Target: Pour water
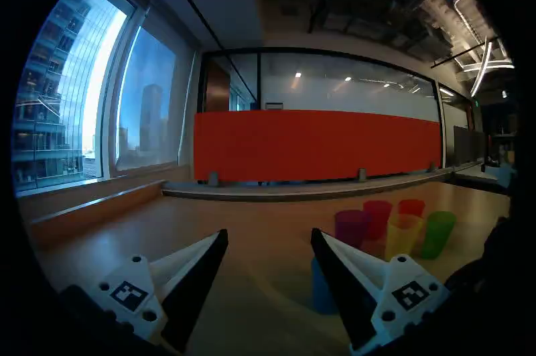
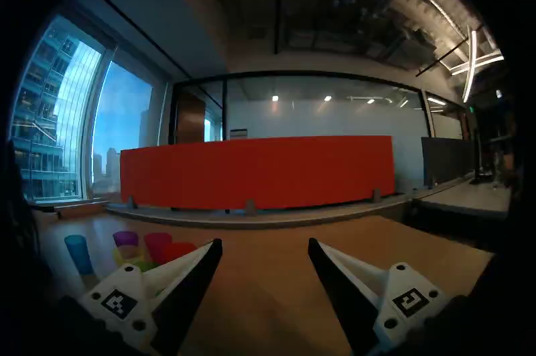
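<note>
The left gripper [image 1: 268,235] and right gripper [image 2: 264,242] were held spread, empty; a blue cup [image 1: 320,292] was half hidden by the former.

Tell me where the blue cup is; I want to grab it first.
In the right gripper view the blue cup stands on the table at far left, just left of the purple cup.

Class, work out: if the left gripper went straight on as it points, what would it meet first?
Probably nothing near: bare table lies ahead up to the orange panel; the cups sit right of that line.
</note>
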The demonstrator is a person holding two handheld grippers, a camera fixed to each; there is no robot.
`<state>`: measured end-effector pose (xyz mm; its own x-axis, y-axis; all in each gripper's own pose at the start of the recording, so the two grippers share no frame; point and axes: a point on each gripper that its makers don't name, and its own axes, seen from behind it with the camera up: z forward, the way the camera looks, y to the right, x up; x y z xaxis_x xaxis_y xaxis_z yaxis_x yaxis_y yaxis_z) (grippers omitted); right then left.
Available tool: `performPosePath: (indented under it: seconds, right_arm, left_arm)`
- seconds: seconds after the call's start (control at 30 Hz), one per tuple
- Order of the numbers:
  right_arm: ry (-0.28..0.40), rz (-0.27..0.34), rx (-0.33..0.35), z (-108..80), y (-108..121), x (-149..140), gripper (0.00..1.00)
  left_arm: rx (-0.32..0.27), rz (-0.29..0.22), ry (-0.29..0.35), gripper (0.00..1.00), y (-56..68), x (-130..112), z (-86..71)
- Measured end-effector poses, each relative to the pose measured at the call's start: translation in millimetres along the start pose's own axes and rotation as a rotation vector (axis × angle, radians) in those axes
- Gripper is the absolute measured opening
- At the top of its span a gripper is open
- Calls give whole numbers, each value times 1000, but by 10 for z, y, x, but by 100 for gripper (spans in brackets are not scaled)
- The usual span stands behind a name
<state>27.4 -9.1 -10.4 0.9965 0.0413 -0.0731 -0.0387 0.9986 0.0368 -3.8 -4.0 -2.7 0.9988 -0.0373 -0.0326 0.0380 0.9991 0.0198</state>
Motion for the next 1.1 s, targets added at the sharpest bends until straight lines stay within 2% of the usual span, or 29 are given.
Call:
performPosePath:
  seconds: [0.7,1.1]
  right_arm:
    - [-60,-41,-28,50,80,-263,99]
    - [-73,-40,-28,69,70,-284,99]
  left_arm:
    - [0,0,0,92,3,-2,2]
    - [0,0,0,92,0,2,2]
